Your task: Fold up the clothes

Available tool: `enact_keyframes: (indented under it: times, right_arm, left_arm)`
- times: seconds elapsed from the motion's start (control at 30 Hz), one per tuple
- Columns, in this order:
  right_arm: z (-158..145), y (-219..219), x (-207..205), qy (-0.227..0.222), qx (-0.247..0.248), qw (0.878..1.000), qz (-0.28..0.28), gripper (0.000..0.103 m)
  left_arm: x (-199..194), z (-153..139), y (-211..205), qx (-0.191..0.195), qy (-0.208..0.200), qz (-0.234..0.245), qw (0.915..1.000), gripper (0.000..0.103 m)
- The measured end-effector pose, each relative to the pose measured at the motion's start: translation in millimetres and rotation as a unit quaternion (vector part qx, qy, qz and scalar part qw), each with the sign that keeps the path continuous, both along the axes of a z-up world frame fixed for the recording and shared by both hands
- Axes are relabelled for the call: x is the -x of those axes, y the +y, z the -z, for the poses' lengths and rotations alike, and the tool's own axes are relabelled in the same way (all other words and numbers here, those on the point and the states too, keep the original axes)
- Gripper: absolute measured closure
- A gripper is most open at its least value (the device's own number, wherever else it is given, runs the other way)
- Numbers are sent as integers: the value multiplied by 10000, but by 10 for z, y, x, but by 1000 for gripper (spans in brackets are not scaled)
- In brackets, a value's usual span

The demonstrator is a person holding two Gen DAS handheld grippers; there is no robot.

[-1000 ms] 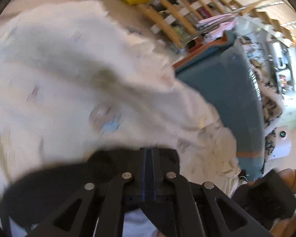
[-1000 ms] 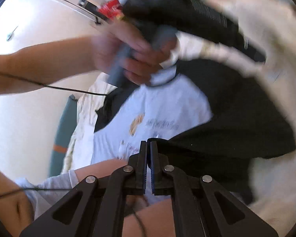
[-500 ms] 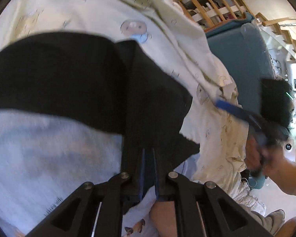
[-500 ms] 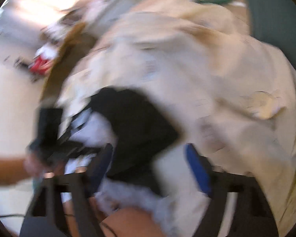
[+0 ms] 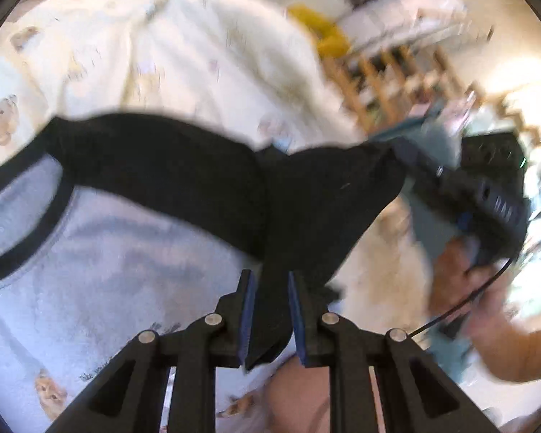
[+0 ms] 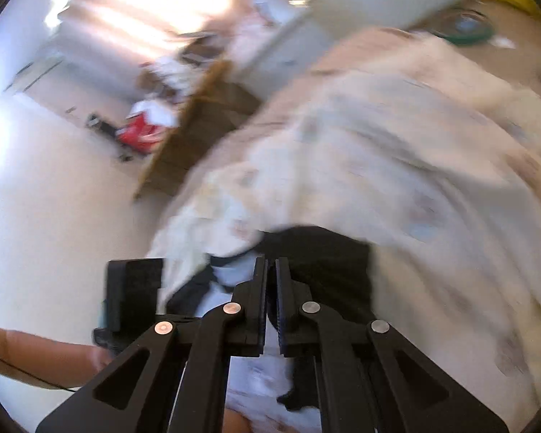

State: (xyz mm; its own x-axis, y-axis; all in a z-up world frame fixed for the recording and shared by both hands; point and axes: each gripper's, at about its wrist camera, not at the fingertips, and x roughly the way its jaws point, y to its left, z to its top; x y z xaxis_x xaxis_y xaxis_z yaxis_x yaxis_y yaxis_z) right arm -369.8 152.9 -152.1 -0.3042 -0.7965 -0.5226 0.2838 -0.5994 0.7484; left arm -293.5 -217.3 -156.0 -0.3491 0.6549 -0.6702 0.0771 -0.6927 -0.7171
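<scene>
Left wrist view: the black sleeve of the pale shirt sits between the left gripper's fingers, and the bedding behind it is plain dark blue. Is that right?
Not quite. The black sleeve of the pale shirt does run between the opening jaws of the left gripper, but the bedding is cream with little teddy bear prints, not plain dark blue. The left wrist view shows this.

Soft matt cloth shirt (image 5: 101, 270) with black sleeve (image 5: 306, 195), cream printed cloth bedsheet (image 5: 184, 61), matt black plastic gripper (image 5: 269, 315)
</scene>
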Motion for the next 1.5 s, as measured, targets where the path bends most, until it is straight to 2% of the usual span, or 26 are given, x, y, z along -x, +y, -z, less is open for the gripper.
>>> enact_keyframes:
  times: [0.07, 0.13, 0.17, 0.23, 0.3, 0.33, 0.37, 0.4, 0.43, 0.5, 0.6, 0.63, 0.73, 0.8, 0.87, 0.97, 1.03, 1.07, 1.1, 1.13, 1.2, 1.23, 1.3, 1.37, 1.5]
  right_arm:
    - [-21, -319, 54, -101, 369, 9986, -376, 99]
    - [74, -697, 35, -229, 500, 9959, -723, 99]
    - [142, -825, 23, -337, 641, 9937, -854, 94]
    - [223, -1085, 2, -450, 821, 9909, -963, 91]
    - [188, -1266, -32, -345, 874, 9896, -1093, 67]
    - [137, -1332, -61, -251, 891, 9885, -1192, 64]
    - [75, -1364, -110, -161, 900, 9874, -1290, 53]
    - [28, -1337, -167, -81, 849, 9876, -1315, 32]
    - [-16, -1281, -226, 11, 768, 9888, -1280, 27]
    - [-5, -1001, -318, 20, 539, 9932, -1032, 26]
    - [96, -462, -427, -112, 128, 9984, -548, 26]
    - [165, -288, -443, -207, -61, 9988, -432, 26]
    - [369, 180, -500, -506, -527, 9973, -110, 26]
    - [448, 398, -532, -672, -616, 9958, 106, 26]
    - [513, 555, -556, -824, -569, 9944, 328, 26]
    - [553, 619, -567, -942, -430, 9933, 515, 26]
    - [546, 630, -579, -975, -361, 9930, 566, 26]
    - [561, 605, -580, -976, -344, 9929, 582, 26]
    - [571, 598, -583, -982, -313, 9929, 589, 26]
    - [585, 590, -585, -993, -282, 9929, 599, 26]
    - [609, 602, -575, -1037, -250, 9924, 610, 26]
    - [624, 618, -568, -1065, -239, 9921, 623, 26]
    - [650, 667, -560, -1103, -196, 9913, 686, 26]
    - [679, 720, -553, -1152, -130, 9903, 764, 26]
    - [724, 808, -538, -1249, -75, 9880, 905, 26]
  left_arm:
    - [-72, -120, -276, -68, 138, -423, 9990, 78]
    - [-229, -127, -577, 106, 88, -829, 9965, 78]
    - [-317, -87, -697, 174, -33, -988, 9949, 78]
    - [-515, 32, -899, 270, -355, -1251, 9911, 78]
    - [-658, 100, -975, 384, -529, -1274, 9897, 78]
    - [-692, 130, -968, 418, -574, -1256, 9895, 78]
    - [-717, 160, -948, 443, -610, -1233, 9895, 78]
    - [-742, 191, -928, 468, -645, -1210, 9895, 78]
    - [-702, 210, -858, 512, -625, -1111, 9905, 78]
    - [-576, 243, -684, 613, -547, -864, 9929, 77]
    - [-321, 217, -334, 1372, -169, -41, 9904, 60]
    - [-234, 205, -215, 1640, -34, 248, 9861, 52]
    - [67, 234, 18, 2103, 372, 838, 9733, 51]
    - [259, 304, 160, 2280, 478, 1228, 9647, 48]
    - [450, 466, 301, 2577, 428, 1675, 9507, 45]
    - [685, 703, 351, 2820, 136, 1771, 9428, 45]
    - [794, 723, 381, 2640, 100, 1808, 9474, 45]
    - [824, 708, 419, 2587, 113, 1884, 9473, 51]
    - [855, 693, 456, 2533, 125, 1960, 9472, 70]
    - [886, 678, 494, 2480, 138, 2035, 9470, 99]
    - [890, 508, 525, 2166, 277, 1975, 9557, 102]
    - [868, 286, 544, 1938, 549, 1898, 9609, 102]
    - [854, -63, 562, 1608, 921, 1787, 9663, 102]
    - [877, -342, 582, 1382, 1173, 1677, 9690, 102]
    - [859, -659, 773, 837, 1434, 1802, 9695, 102]
